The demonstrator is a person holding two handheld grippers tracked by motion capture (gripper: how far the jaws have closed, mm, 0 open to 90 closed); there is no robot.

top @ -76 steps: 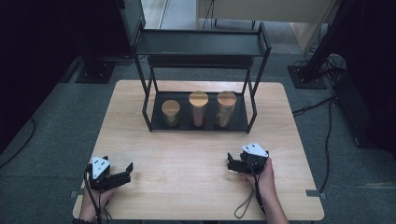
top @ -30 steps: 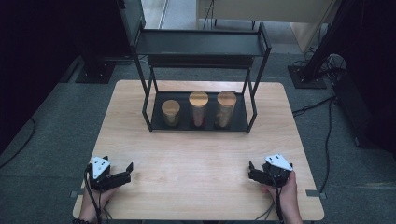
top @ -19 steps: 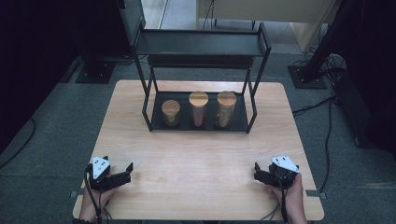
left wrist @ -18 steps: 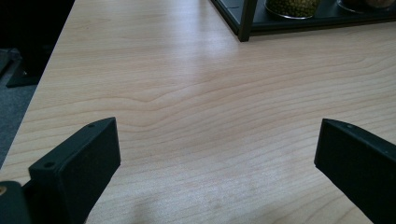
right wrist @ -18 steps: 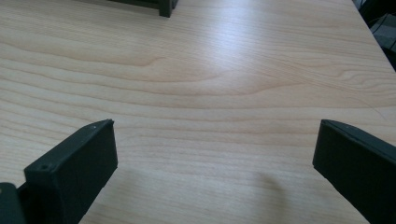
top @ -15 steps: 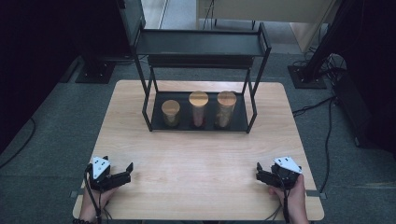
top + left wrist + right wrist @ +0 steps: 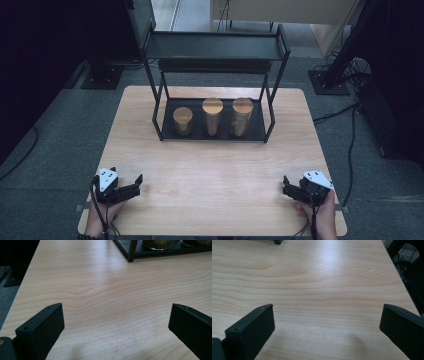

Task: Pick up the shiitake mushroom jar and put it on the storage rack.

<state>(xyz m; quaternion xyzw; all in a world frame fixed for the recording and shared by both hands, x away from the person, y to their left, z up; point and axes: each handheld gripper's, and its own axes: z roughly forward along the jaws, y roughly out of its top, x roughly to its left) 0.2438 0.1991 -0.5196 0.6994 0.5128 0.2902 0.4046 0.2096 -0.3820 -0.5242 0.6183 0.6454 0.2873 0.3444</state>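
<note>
Both grippers rest near the table's [image 7: 215, 200] front edge, well short of the rack [image 7: 215, 75]. The left gripper [image 7: 134, 184] and right gripper [image 7: 289, 186] gape wide, released and empty. Three jars [image 7: 212, 116] stand side by side on the rack's bottom shelf, likely the things to be fetched.

Left hand-held gripper [image 7: 131, 184], held in the person's left hand [image 7: 100, 212] at the near counter [image 7: 210, 200] edge, jaws spread wide and empty, pointing forward and inward. Right hand-held gripper [image 7: 286, 185], held in the right hand [image 7: 320, 212], likewise low over the counter, jaws wide apart, well apart from the left one.
</note>
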